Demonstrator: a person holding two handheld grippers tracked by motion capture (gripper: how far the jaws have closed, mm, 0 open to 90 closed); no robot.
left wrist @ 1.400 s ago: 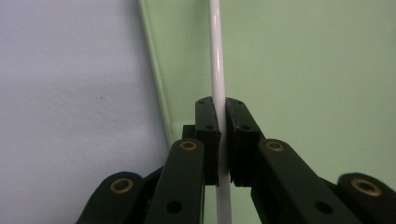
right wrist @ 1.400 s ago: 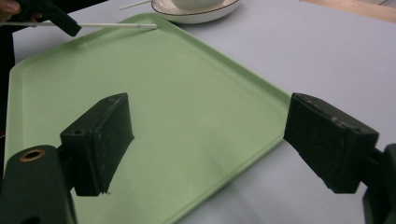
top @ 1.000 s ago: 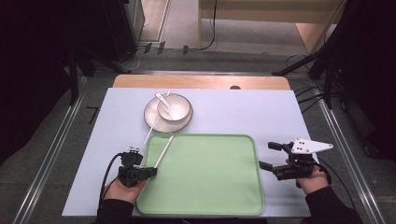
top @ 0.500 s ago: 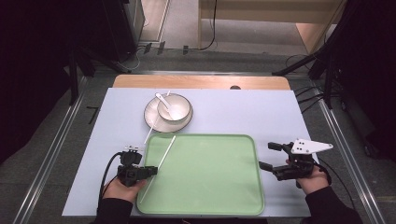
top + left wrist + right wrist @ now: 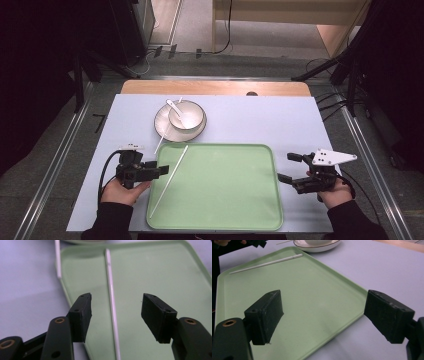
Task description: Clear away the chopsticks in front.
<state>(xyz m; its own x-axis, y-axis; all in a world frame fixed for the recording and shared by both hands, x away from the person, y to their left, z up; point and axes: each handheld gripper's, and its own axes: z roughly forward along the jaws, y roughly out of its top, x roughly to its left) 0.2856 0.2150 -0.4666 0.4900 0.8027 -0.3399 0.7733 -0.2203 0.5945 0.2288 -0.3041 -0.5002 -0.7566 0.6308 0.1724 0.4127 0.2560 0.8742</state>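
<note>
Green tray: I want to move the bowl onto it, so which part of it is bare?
The green tray is bare from its middle to its right rim, by the right gripper. Its left strip is crowded: a white chopstick lies there, the open left gripper over it.

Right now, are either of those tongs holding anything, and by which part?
Nothing is held. The left tongs have just been opening, and the thin white chopstick lies free on the pale green plastic tray. The right tongs stand open.

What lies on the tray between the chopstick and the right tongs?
Nothing: in the high view the green tray is bare from the white chopstick across to its right rim, beside which the right tongs stand open.
</note>
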